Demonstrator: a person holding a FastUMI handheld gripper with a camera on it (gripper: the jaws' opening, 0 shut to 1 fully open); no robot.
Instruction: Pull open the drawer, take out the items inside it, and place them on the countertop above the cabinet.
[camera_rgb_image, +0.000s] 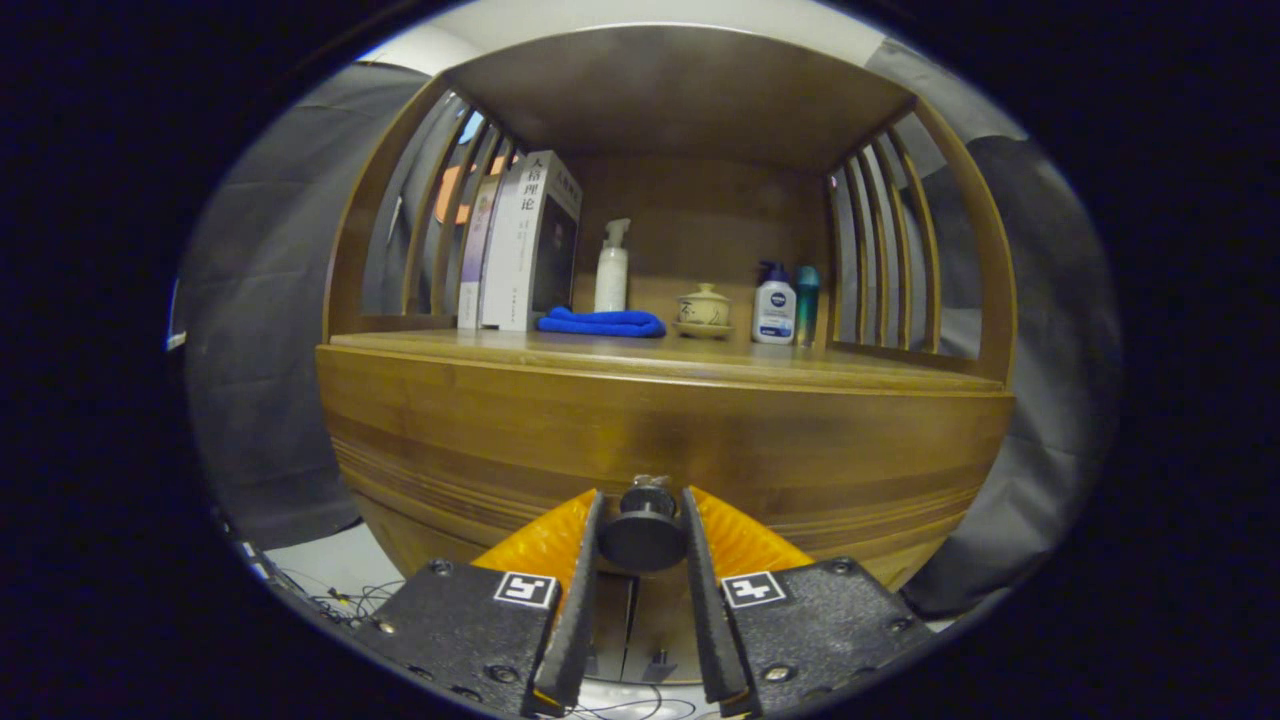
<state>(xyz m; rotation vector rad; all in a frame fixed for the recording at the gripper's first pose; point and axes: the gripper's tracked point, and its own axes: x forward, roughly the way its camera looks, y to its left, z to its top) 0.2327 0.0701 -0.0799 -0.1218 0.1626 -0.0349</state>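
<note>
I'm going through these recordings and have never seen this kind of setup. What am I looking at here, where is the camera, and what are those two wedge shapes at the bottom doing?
There is no robot arm. A person carries a hand-held gripper, and the fisheye camera rides on it, looking forward along its two fingers; those are the wedges. Between them sits the round dark drawer knob, and both fingers appear closed against its sides. Behind it is the wooden drawer front, not visibly pulled out. Above is the countertop, carrying upright books, a white pump bottle, a folded blue cloth, a lidded cup on a saucer, a small white bottle and a teal bottle.
</note>
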